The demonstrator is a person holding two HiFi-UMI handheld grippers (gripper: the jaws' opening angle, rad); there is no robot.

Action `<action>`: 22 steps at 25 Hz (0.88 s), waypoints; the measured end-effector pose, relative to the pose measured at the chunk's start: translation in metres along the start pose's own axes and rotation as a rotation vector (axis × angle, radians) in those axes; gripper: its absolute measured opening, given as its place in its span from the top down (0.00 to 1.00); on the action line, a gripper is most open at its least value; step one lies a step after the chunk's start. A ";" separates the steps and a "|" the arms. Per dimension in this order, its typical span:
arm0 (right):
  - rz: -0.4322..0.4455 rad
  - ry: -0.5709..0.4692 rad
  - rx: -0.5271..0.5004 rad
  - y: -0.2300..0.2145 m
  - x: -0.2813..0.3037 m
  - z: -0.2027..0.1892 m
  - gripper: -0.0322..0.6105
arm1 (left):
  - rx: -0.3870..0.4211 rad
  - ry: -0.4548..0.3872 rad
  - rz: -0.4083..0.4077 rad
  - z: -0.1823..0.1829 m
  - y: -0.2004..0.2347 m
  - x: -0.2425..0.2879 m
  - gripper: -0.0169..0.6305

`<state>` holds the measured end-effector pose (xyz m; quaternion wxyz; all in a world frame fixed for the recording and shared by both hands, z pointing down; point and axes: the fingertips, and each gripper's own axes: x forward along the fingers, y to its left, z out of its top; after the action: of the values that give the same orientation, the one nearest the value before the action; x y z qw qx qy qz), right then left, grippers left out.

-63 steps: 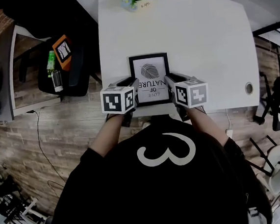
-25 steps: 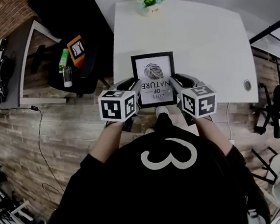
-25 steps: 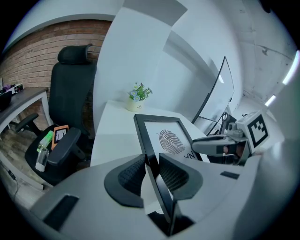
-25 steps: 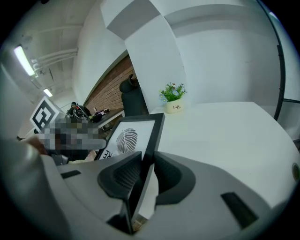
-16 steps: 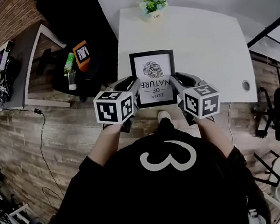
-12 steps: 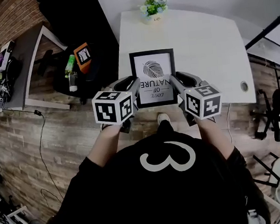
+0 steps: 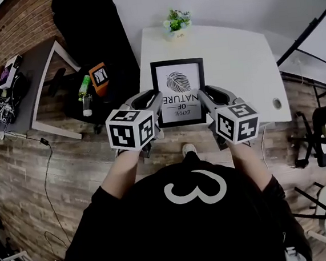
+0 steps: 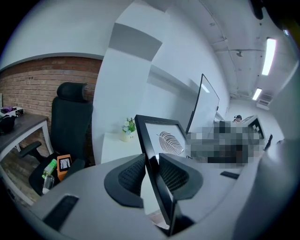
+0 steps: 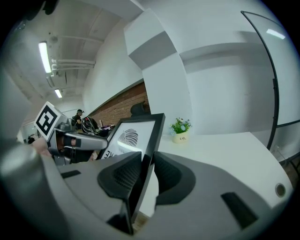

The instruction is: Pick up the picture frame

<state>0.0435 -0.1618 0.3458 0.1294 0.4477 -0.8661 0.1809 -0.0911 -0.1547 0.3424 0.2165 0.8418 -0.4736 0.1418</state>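
A black picture frame (image 7: 179,91) with a leaf print and lettering hangs in the air above the near edge of the white table (image 7: 243,67). My left gripper (image 7: 156,103) is shut on the frame's left edge and my right gripper (image 7: 203,99) is shut on its right edge. In the left gripper view the frame (image 8: 159,140) stands between the ribbed pads (image 8: 130,176), which press on both faces. In the right gripper view the frame (image 9: 136,140) sits likewise between the pads (image 9: 123,174), tilted up.
A small pot of flowers (image 7: 175,21) stands at the table's far edge. A black office chair (image 7: 84,25) with an orange box (image 7: 99,74) and a green bottle (image 7: 83,87) is at the left, beside a grey desk (image 7: 32,82). A cable hole (image 7: 277,103) marks the table's right side.
Both grippers have risen together with the frame, lifting it off the table. The table and floor look farther away now. The grip on both edges is unchanged.
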 end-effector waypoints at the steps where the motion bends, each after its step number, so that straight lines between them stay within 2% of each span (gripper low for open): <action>1: -0.005 -0.011 -0.005 0.002 -0.004 0.004 0.80 | 0.006 -0.009 -0.002 0.003 -0.002 -0.003 0.82; 13: -0.054 -0.132 -0.034 0.013 -0.043 0.035 0.80 | 0.082 -0.107 -0.047 0.036 -0.029 -0.031 0.82; 22: -0.088 -0.160 -0.035 0.022 -0.050 0.034 0.80 | 0.102 -0.123 -0.065 0.037 -0.029 -0.038 0.82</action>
<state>0.0519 -0.1286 0.2915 0.0756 0.4959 -0.8562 0.1237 -0.0840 -0.1320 0.2871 0.1483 0.8737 -0.4509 0.1064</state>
